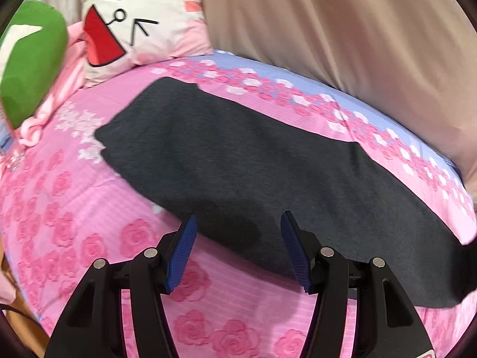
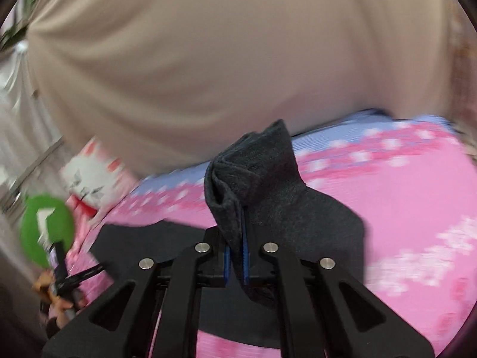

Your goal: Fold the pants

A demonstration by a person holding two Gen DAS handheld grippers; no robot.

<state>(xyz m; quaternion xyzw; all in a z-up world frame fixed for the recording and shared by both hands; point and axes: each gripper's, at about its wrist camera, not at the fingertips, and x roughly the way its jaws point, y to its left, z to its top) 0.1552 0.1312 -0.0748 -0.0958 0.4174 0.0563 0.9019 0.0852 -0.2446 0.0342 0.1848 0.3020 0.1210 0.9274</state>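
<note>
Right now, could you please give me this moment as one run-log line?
task: fold pants | right gripper: shut on pants end, lifted | left gripper: open, empty, over near pants edge | surface: pink bedspread

A bed [image 1: 89,203] fills most of the room here, spread with a pink rose-print sheet [image 1: 53,185] that turns to a pale blue band [image 1: 298,77] along its far edge. Beyond that edge hangs a beige curtain [image 1: 328,24], falling in soft folds. At the head of the bed sits a white cartoon-face pillow [image 1: 134,21], with a rumpled pink-striped blanket [image 1: 68,68] just beside it. The light is even and soft.
</note>
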